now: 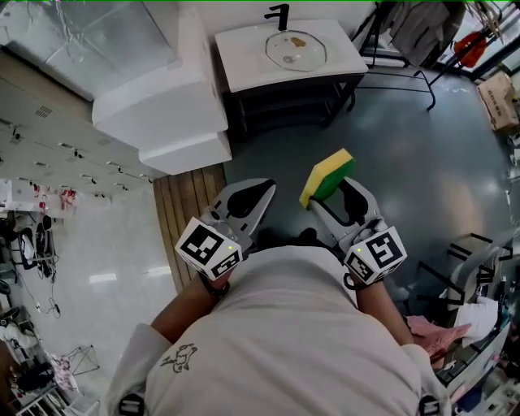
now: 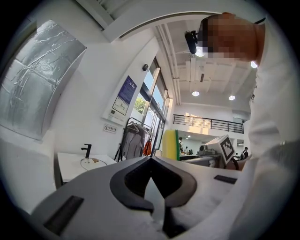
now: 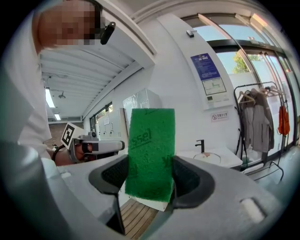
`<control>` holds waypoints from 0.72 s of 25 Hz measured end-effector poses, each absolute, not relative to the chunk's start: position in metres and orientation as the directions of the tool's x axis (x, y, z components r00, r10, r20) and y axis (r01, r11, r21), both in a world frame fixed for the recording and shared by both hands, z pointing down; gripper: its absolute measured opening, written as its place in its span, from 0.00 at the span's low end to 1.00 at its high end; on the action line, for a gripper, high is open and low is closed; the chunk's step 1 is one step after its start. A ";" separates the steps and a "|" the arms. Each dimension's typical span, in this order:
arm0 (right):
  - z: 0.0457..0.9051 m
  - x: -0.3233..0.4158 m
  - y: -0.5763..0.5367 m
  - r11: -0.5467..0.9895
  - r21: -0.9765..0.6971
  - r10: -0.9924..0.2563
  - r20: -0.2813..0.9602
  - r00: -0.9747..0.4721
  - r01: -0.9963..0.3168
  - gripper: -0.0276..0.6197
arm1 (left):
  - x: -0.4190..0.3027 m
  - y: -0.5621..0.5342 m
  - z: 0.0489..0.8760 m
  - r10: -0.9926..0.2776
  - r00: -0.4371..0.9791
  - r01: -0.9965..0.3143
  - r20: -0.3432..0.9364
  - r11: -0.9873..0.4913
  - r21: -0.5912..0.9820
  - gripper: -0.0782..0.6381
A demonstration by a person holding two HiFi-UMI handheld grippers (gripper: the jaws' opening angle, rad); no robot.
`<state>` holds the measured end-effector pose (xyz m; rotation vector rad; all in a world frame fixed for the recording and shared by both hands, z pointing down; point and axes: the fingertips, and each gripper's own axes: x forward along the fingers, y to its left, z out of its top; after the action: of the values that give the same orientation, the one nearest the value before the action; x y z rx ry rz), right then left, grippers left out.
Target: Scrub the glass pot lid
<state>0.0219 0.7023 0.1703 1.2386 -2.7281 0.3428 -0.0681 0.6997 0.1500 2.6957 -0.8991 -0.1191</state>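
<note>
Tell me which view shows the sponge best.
The right gripper view: the sponge fills the middle, green scouring face toward the camera, clamped in the right gripper. The head view shows the sponge's yellow and green layers from above; the left gripper view shows only a narrow yellow-and-green edge.

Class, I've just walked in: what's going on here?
A person holds a gripper in each hand. The right gripper has its jaws shut on a green and yellow sponge; the left gripper is shut and empty. The glass pot lid lies on the white counter ahead, by the black tap, untouched.
</note>
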 end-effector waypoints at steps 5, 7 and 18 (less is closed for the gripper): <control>0.176 0.009 0.673 0.662 -0.152 -0.706 0.201 -0.679 -0.734 0.49 | -0.082 0.675 0.156 -0.621 0.784 -0.597 0.025 -0.741 0.306 0.11; 0.180 0.007 0.659 0.671 -0.160 -0.697 0.197 -0.689 -0.724 0.49 | -0.085 0.663 0.160 -0.631 0.775 -0.609 0.032 -0.733 0.303 0.11; 0.192 0.034 0.548 0.710 -0.193 -0.652 0.182 -0.736 -0.677 0.49 | -0.065 0.565 0.170 -0.692 0.718 -0.677 0.070 -0.672 0.301 0.11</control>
<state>0.0344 0.5480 0.1917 1.0952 -2.8113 0.3781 -0.0647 0.5655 0.1704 2.6194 -1.0735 -0.0713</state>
